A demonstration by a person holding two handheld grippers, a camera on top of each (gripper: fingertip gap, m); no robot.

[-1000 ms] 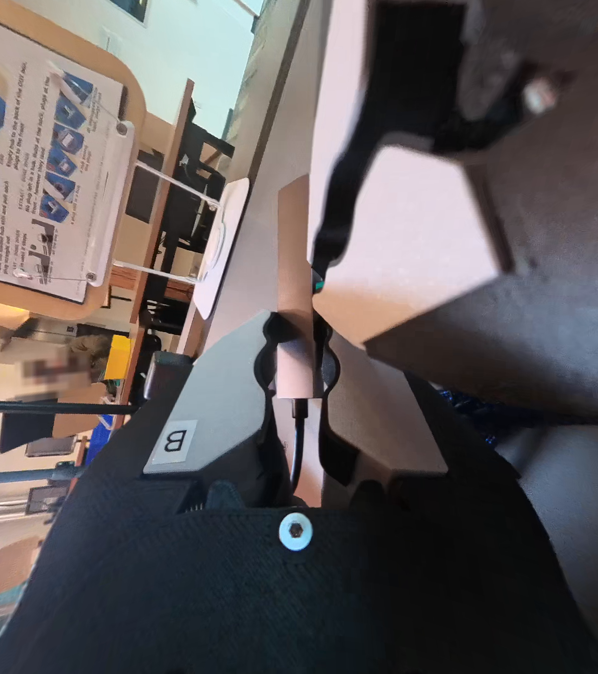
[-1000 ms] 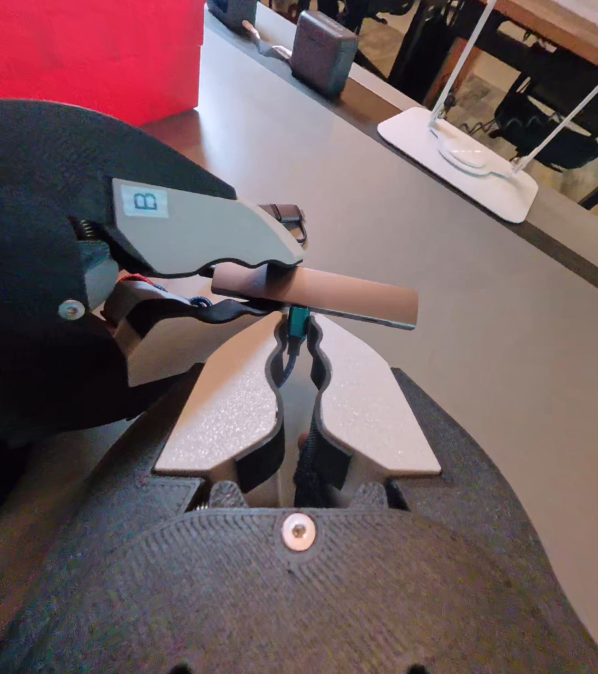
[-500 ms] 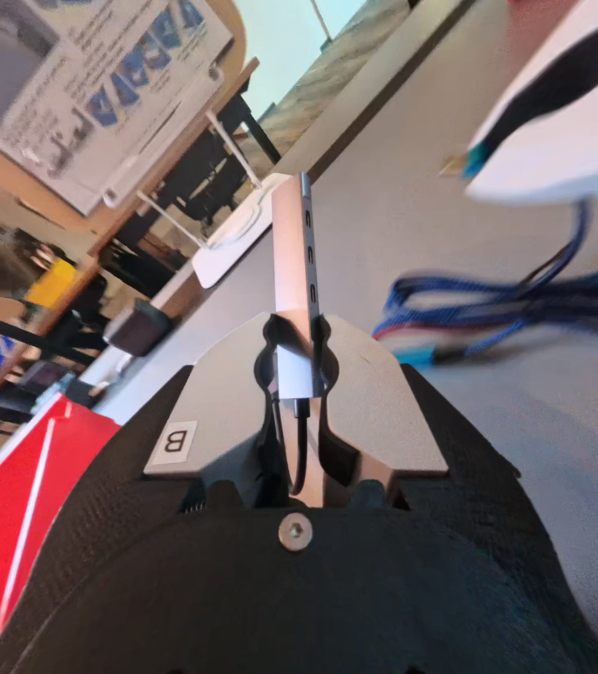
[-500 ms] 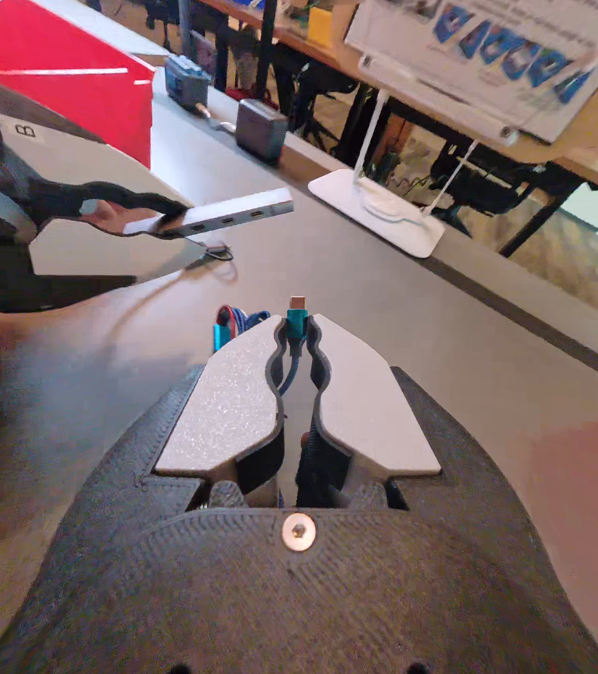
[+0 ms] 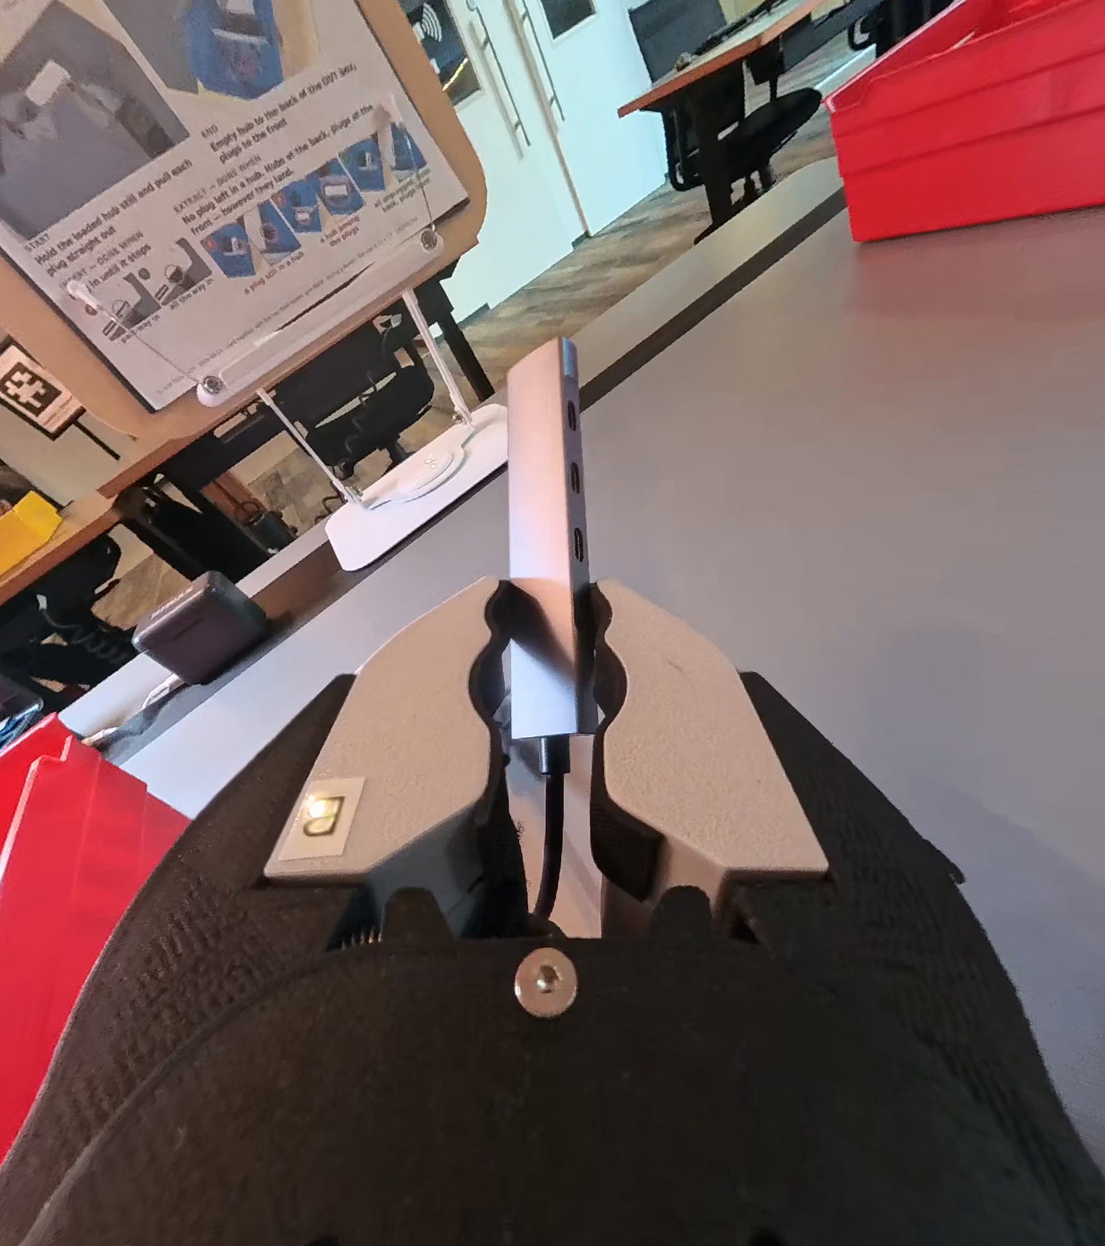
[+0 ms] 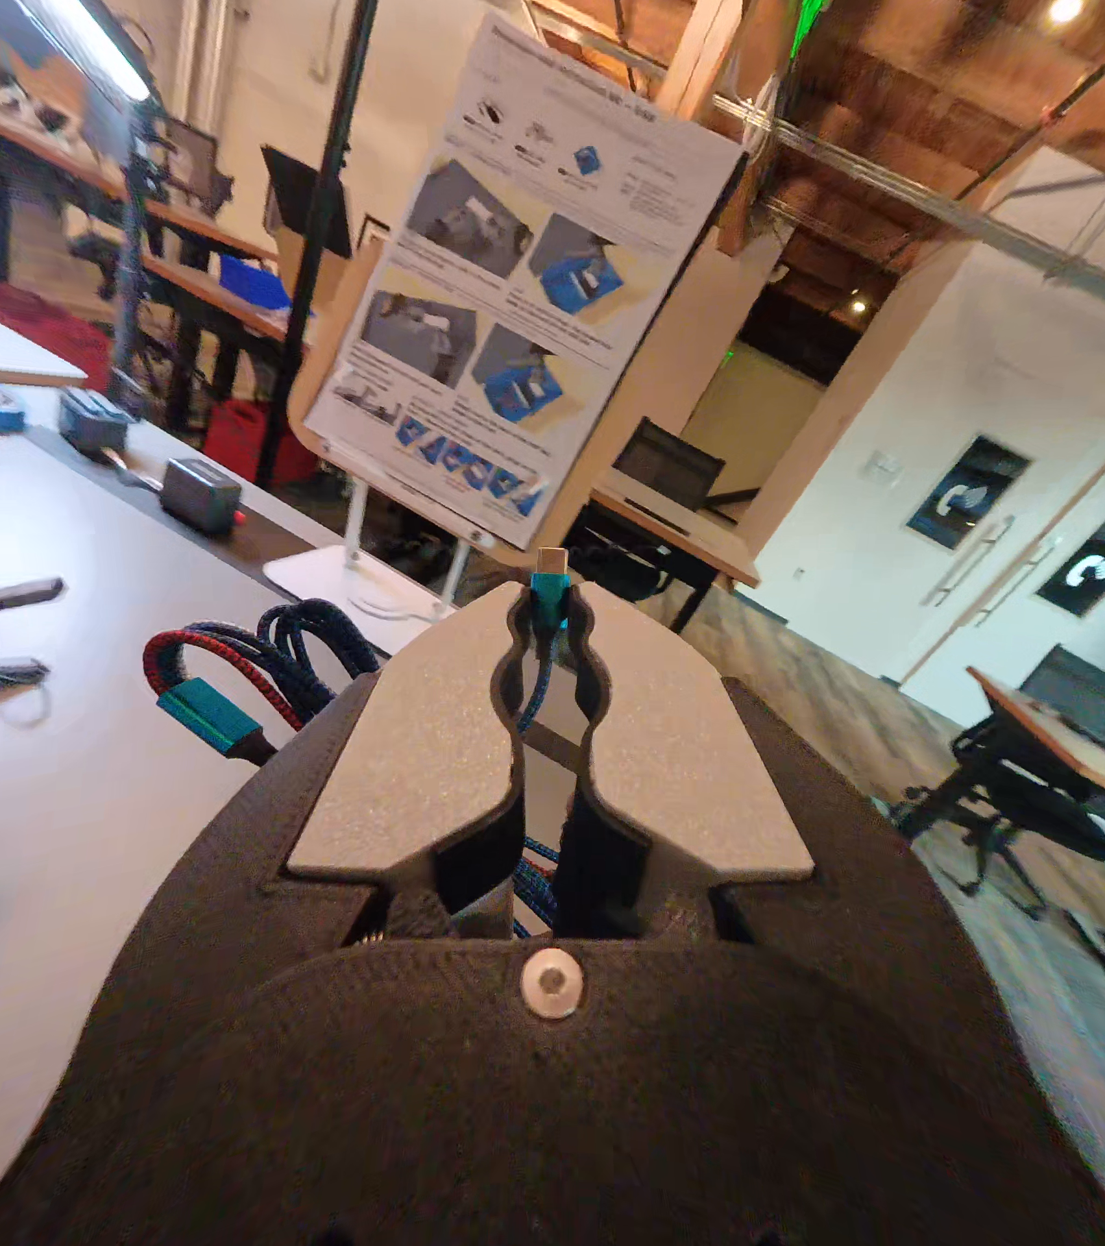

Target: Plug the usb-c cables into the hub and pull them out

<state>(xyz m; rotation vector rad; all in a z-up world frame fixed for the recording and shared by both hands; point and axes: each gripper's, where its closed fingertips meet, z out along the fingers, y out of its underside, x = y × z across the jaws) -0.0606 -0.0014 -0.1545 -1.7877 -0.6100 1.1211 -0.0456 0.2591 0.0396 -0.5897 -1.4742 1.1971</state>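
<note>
Above the grey bench [image 5: 907, 539], the left gripper [image 5: 546, 607] has its jaws closed on the near end of the slim grey hub [image 5: 539, 512], which stands upright out of them with three empty ports along its right edge. The hub's own black lead runs down between the fingers. The right gripper [image 6: 548, 597] is raised clear of the bench, jaws clamped on the teal usb-c plug [image 6: 546, 593], metal tip pointing up and free. A bundle of braided cables [image 6: 266, 657] hangs beside its left finger. A red bin [image 5: 1008, 121] sits at the bench's far right corner.
</note>
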